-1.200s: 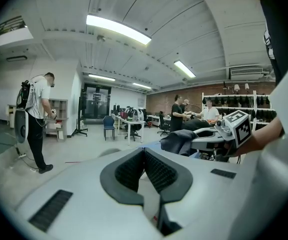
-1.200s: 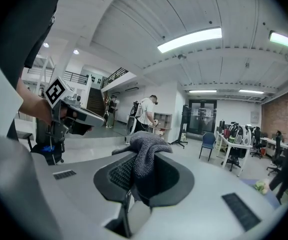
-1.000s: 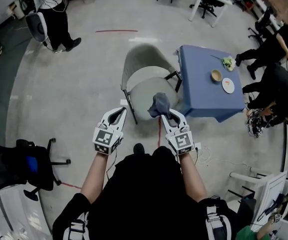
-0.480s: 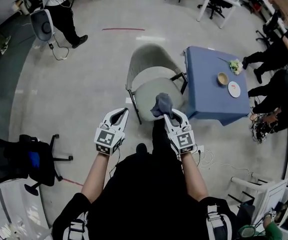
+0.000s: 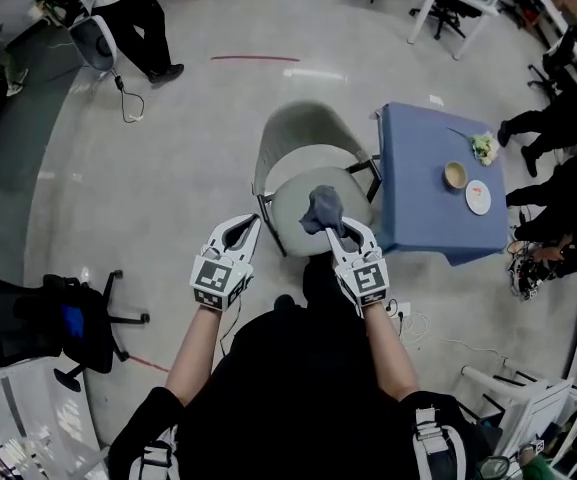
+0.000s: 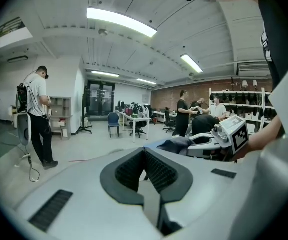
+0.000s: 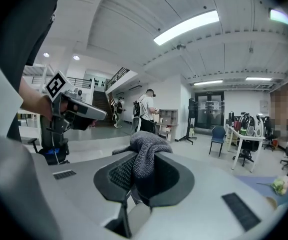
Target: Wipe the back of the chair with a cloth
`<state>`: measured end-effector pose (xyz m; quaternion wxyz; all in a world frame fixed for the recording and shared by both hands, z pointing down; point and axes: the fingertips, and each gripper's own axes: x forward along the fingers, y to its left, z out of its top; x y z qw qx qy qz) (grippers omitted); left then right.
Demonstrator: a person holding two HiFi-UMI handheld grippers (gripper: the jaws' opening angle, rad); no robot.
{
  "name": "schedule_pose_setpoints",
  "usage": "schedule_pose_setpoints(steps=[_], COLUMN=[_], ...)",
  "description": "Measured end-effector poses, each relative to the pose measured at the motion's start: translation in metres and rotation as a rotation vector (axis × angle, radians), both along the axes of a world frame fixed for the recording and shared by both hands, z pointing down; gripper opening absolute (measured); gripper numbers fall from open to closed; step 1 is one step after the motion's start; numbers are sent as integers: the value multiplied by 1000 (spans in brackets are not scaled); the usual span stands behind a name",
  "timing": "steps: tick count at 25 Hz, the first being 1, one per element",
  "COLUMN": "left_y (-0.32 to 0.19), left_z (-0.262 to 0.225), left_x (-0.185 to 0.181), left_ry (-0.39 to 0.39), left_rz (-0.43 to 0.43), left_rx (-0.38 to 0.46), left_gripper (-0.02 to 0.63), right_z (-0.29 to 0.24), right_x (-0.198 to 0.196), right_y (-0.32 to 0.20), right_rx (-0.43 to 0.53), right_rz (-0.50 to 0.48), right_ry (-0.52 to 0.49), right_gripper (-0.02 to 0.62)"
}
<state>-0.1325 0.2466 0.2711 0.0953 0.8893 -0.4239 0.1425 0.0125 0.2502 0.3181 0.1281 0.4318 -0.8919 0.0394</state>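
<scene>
A grey chair stands ahead of me, its curved back on the far side and its round seat toward me. My right gripper is shut on a dark grey cloth, which bunches above the jaws over the seat's near part. The same cloth fills the closed jaws in the right gripper view. My left gripper is held level to the left of the seat, shut with nothing between its jaws. Both jaw tips meet in the left gripper view.
A blue-covered table with a bowl, a plate and greens stands right of the chair. A black office chair is at my left. People stand at the far left and right. A white frame sits at lower right.
The chair and table have shifted a little in the head view as I stepped closer. Both grippers keep their pose, the cloth still in the right one.
</scene>
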Motion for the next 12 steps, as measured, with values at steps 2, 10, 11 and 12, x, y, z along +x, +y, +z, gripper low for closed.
schedule_pose_setpoints(steps=[2,10,11,12], left_y=[-20,-87,-93,-100], left_z=[0,2,4,5], left_x=[7,25,27,30], left_ry=[-2,-4,-5,-6], left_rz=[-14,-76,-85,-96], left_rx=[-2,-14,-18,-23], left_gripper=[23,23,23,23], right_z=[5,31,34,36], right_x=[7,28,31,34], right_y=[-19,-83,-90,-98], right_rx=[-11,-63,-69,-75], right_rz=[-15,-93,-102,-112], right_ry=[5,30,30,31], right_gripper=[80,80,80,80])
